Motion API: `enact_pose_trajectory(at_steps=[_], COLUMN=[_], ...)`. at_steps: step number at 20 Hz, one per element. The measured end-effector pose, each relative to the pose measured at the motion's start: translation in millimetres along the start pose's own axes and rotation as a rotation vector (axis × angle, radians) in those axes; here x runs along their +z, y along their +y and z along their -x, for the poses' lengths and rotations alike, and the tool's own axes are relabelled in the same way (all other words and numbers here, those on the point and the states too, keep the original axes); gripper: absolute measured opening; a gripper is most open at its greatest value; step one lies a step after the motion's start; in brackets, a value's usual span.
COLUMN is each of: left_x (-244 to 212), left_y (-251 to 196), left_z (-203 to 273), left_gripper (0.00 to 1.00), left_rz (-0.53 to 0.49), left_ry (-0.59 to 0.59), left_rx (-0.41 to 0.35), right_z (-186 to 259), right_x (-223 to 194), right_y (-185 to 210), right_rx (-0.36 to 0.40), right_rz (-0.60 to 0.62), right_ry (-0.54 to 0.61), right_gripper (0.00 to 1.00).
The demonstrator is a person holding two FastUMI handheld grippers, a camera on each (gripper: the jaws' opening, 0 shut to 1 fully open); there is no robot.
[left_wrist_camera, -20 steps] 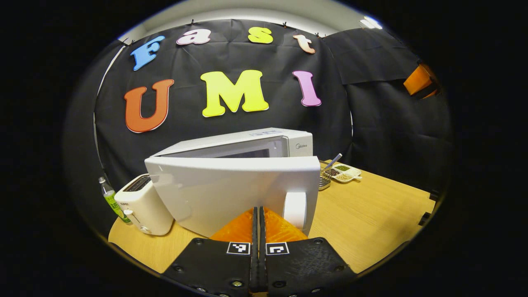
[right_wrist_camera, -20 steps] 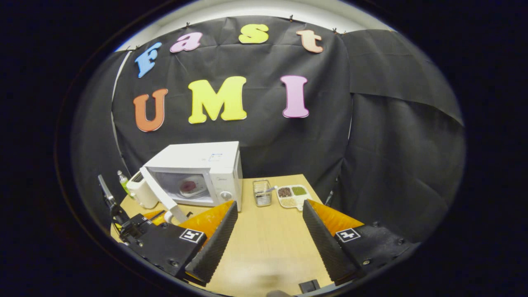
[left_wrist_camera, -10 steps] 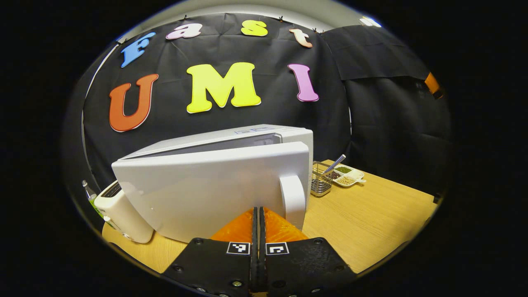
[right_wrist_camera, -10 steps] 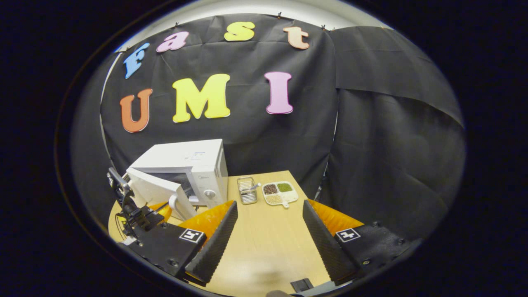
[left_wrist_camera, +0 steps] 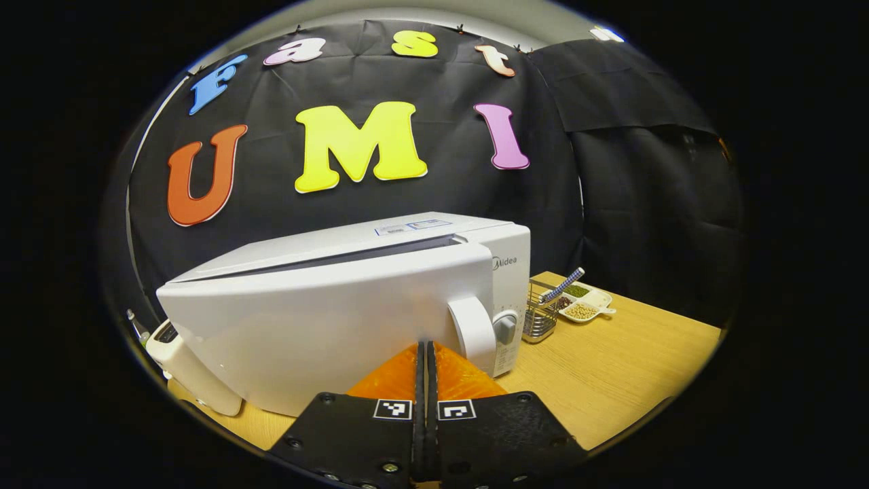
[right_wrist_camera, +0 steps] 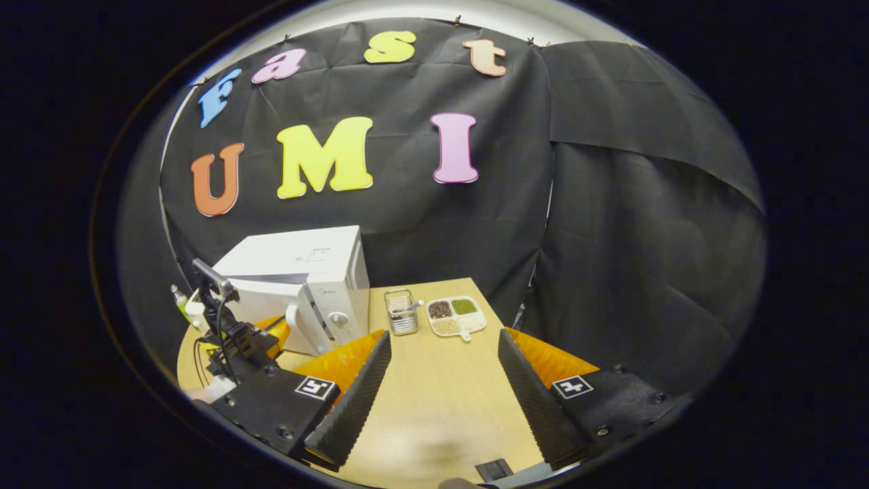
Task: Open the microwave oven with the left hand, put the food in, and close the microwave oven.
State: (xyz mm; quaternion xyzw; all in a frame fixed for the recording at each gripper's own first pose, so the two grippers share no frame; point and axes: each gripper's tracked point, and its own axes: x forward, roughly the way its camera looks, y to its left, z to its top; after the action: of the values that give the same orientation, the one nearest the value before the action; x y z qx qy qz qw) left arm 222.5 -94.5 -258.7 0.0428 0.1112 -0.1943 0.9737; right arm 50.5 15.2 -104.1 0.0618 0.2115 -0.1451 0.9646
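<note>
On the bench: microwave oven [left_wrist_camera: 475,234], door [left_wrist_camera: 319,319] slightly ajar.
Left claw [left_wrist_camera: 426,350]: pressed together, empty, tips at door face.
Right claw [right_wrist_camera: 445,353]: spread, idle.
Technique: push squarely beside handle [left_wrist_camera: 472,327] until latched.

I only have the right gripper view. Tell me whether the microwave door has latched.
Observer: Not latched. In the left gripper view a dark slit runs along the top between the door and the microwave body.
Operator: Report the left gripper's fingers.
Observer: The left gripper has its fingers closed together, holding nothing.
Operator: Give me where they point.
Observer: At the door's face, just left of the handle; I cannot tell if they touch it.
</note>
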Motion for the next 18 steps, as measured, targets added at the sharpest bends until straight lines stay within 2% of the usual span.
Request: enact_pose_trajectory(at_steps=[9, 10, 11, 12, 13, 14, 15, 16, 18], left_x=[2, 3, 4, 5, 2, 4, 9, 15, 30], left_y=[1, 0, 2, 5, 5, 5, 6, 9, 15], left_z=[-18, -19, -23, -29, -28, -25, -15, 0, 40], left_gripper=[0.00, 0.00, 0.00, 0.00, 0.00, 0.00, 0.00, 0.00, 0.01], left_rz=[0.027, 0.023, 0.013, 0.003, 0.000, -0.002, -0.012, -0.022, -0.033], left_ry=[0.014, 0.008, 0.013, 0.015, 0.049, 0.053, 0.049, 0.035, -0.018], left_rx=[0.008, 0.012, 0.021, 0.032, 0.042, 0.054, 0.064, 0.078, 0.102], right_z=[0, 0, 0, -1, -1, 0, 1, 3, 4], right_x=[1, 1, 2, 3, 2, 2, 5, 6, 9], right_y=[-9, -9, -8, -5, -3, 0, 4, 7, 13], right_rx=[-0.015, -0.016, -0.014, -0.010, -0.003, 0.005, 0.014, 0.018, 0.020], right_rz=[0.000, 0.002, 0.001, 0.001, 0.000, -0.001, -0.002, 0.007, 0.049], right_ry=[-0.006, -0.005, -0.007, -0.007, -0.005, -0.007, -0.014, -0.024, -0.053], right_gripper=[1.00, 0.92, 0.92, 1.00, 1.00, 0.92, 0.92, 1.00, 1.00])
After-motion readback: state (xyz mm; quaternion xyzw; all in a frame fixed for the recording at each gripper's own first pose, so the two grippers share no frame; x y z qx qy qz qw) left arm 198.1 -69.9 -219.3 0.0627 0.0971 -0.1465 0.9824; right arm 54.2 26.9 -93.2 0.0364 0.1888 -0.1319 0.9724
